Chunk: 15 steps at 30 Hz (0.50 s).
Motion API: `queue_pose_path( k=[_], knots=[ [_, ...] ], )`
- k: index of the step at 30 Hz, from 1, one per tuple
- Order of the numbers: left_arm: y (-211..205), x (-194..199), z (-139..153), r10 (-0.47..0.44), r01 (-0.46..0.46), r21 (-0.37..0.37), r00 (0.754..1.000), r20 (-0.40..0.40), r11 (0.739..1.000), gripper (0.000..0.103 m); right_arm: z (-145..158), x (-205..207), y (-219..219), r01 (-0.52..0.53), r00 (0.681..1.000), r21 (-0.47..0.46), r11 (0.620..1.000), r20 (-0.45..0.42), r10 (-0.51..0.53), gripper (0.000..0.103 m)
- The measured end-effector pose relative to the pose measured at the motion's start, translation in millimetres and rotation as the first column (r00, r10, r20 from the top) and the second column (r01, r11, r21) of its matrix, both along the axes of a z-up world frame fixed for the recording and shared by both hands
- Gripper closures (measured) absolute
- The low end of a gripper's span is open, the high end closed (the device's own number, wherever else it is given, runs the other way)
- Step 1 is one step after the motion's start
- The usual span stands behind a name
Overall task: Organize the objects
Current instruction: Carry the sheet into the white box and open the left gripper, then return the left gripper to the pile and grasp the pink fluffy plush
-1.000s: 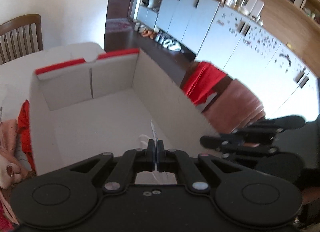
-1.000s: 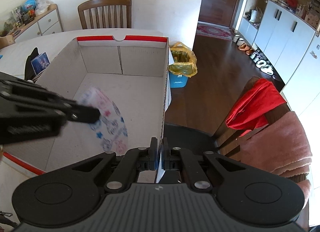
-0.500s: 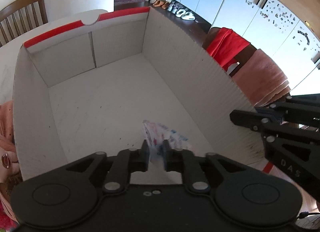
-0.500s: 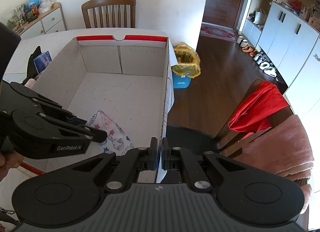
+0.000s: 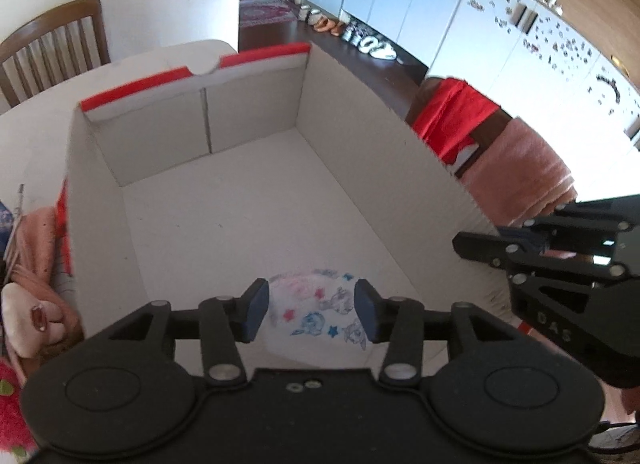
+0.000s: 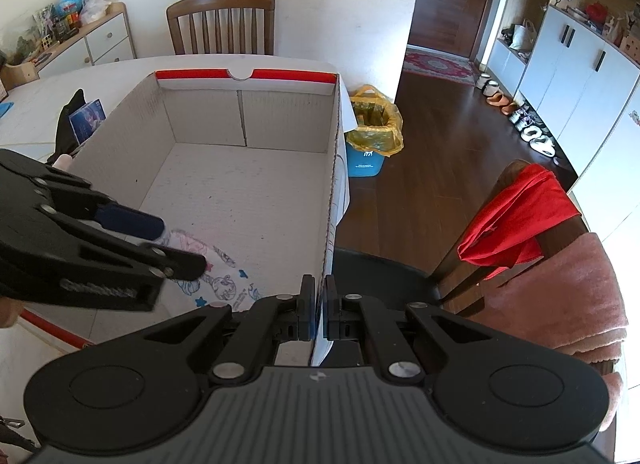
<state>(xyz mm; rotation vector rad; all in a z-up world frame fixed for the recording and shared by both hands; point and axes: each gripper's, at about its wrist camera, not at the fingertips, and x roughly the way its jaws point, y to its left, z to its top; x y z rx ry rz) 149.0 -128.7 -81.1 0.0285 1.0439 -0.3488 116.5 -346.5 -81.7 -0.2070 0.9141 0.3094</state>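
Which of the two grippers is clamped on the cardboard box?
The right gripper: its jaws are shut on the side wall of the box. The left gripper hangs open over the patterned cloth inside.

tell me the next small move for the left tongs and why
Probably lift the left tongs up out of the white cardboard box: they stand open, and the white star-printed cloth lies released on the box floor, while the right tongs clamp the box's side wall.
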Motion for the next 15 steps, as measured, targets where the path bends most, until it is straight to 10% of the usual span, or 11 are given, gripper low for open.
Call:
queue_pose_path(
  k=[15],
  knots=[
    [40.5,-32.9,46.8,0.143,-0.138,-0.048,0.981,0.132,0.989,0.049,1.9,3.6,-2.2,0.005,1.000,0.011,1.000,-0.015,-0.005,0.100]
  ],
)
